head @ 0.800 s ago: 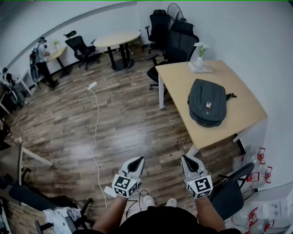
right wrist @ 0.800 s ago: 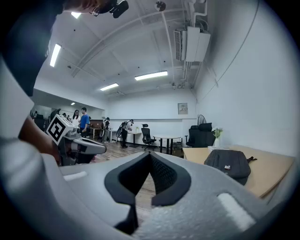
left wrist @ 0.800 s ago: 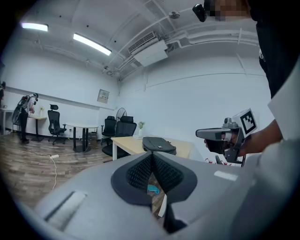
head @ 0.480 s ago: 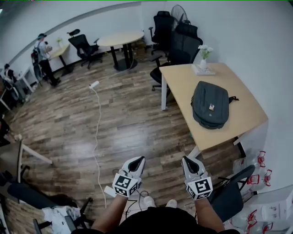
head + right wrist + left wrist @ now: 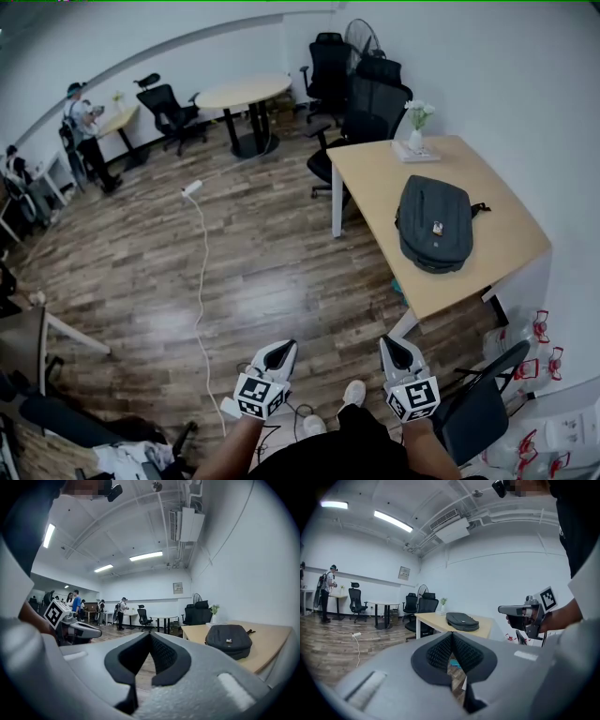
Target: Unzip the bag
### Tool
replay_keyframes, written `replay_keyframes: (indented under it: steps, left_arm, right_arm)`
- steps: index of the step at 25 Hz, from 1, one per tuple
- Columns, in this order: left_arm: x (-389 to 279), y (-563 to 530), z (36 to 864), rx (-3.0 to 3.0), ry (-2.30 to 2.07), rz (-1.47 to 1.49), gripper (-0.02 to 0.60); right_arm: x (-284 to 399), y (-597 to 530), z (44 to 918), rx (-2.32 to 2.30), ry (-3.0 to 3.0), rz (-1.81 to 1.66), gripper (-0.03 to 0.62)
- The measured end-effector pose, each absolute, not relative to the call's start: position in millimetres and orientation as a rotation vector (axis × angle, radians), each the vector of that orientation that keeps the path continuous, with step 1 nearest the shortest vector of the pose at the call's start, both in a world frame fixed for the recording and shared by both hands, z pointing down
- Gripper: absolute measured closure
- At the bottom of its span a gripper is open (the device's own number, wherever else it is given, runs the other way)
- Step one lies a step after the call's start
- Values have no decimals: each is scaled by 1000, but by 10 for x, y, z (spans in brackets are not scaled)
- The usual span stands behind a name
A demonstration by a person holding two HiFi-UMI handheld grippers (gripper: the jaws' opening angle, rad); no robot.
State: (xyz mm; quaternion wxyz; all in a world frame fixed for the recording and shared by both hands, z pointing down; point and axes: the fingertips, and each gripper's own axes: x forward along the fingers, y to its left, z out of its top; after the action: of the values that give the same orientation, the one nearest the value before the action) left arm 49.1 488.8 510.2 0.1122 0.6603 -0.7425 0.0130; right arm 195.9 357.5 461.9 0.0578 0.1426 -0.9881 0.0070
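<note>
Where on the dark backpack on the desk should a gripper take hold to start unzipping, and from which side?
Probably the outer edge of the backpack, coming from the floor side of the desk. It lies flat, so only the raised rim, where a zip would run, offers a pinchable fold. No zip pull can be made out.

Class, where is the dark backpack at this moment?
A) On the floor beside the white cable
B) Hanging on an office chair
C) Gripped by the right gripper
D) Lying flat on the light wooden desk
D: the backpack lies flat on the desk, well away from the left gripper and the right gripper.
</note>
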Motion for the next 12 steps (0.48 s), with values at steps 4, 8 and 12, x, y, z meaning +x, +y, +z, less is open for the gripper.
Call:
replay_keyframes:
  steps: [4, 8, 12]
  left_arm:
    - [363, 4701, 5180, 1935, -2160, 60, 561]
    - [139, 4457, 5164, 1932, -2158, 66, 561]
    - [-139, 4052, 5073, 1945, -2168, 90, 561]
  right_arm:
    - [1829, 3372, 4669, 451, -2994, 23, 591]
    - [1573, 3116, 4652, 444, -3012, 26, 591]
    - [1277, 2741, 4611, 417, -3030, 33, 591]
